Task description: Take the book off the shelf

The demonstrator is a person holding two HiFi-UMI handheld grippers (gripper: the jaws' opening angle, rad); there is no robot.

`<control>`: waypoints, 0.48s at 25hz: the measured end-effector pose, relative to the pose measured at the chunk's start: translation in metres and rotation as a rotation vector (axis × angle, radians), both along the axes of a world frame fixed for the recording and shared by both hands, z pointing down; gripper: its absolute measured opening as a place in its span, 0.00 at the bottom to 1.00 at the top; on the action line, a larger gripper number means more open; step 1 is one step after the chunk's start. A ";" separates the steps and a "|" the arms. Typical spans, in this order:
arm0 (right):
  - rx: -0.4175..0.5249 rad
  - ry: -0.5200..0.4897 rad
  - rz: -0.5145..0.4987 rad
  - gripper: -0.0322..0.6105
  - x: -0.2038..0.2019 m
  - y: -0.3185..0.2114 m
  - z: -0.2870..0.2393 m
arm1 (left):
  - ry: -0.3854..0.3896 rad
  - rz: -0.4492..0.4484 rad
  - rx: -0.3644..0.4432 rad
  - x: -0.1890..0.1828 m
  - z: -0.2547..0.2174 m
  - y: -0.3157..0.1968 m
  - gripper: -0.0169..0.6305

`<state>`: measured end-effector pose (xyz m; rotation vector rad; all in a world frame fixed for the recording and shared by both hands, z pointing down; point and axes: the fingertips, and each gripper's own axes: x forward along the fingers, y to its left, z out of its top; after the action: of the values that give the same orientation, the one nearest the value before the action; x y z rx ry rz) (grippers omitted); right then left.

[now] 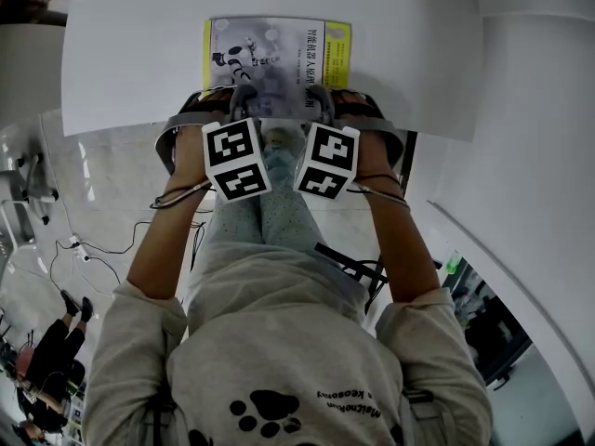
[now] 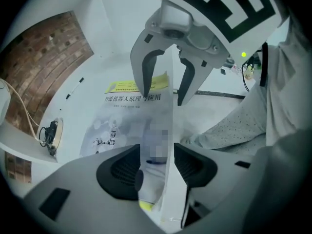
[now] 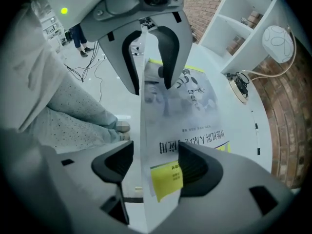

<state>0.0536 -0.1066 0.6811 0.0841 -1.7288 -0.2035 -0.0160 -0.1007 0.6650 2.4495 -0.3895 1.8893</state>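
Note:
A book [image 1: 277, 54] with a grey cover and a yellow band lies flat at the near edge of the white table [image 1: 130, 54]. My left gripper [image 1: 244, 96] and right gripper [image 1: 316, 96] stand side by side at the book's near edge. In the left gripper view the book [image 2: 126, 116] and the table edge run between the open jaws of the left gripper [image 2: 156, 167], and the pads stand clear of them. In the right gripper view the right gripper [image 3: 156, 165] is open too, straddling the edge of the book [image 3: 195, 106] without pressing on it.
A white shelf unit [image 3: 243, 18] with several compartments stands against a brick wall [image 2: 44, 62] beyond the table. A round cable socket [image 2: 51, 133] sits in the tabletop left of the book. My legs are under the table edge, and people [image 1: 46, 351] stand at lower left.

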 end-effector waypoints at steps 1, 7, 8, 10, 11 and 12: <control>-0.010 -0.001 0.000 0.48 -0.001 0.002 -0.001 | 0.007 -0.002 -0.009 0.000 -0.001 0.001 0.35; -0.013 -0.062 0.050 0.49 -0.009 0.004 -0.012 | 0.058 -0.033 -0.008 0.004 -0.014 0.003 0.35; -0.009 -0.087 0.075 0.49 -0.012 0.003 -0.015 | 0.073 -0.048 -0.002 0.004 -0.017 0.002 0.35; -0.007 -0.129 0.125 0.49 -0.016 0.000 -0.020 | 0.113 -0.082 0.002 0.006 -0.021 0.001 0.35; -0.011 -0.147 0.148 0.49 -0.018 0.000 -0.022 | 0.133 -0.100 0.000 0.008 -0.023 0.000 0.35; -0.015 -0.166 0.168 0.49 -0.019 -0.001 -0.023 | 0.150 -0.117 0.001 0.009 -0.025 -0.001 0.35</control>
<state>0.0348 -0.1073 0.6582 0.2401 -1.8774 -0.0608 -0.0075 -0.1017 0.6402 2.4884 -0.5141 1.6487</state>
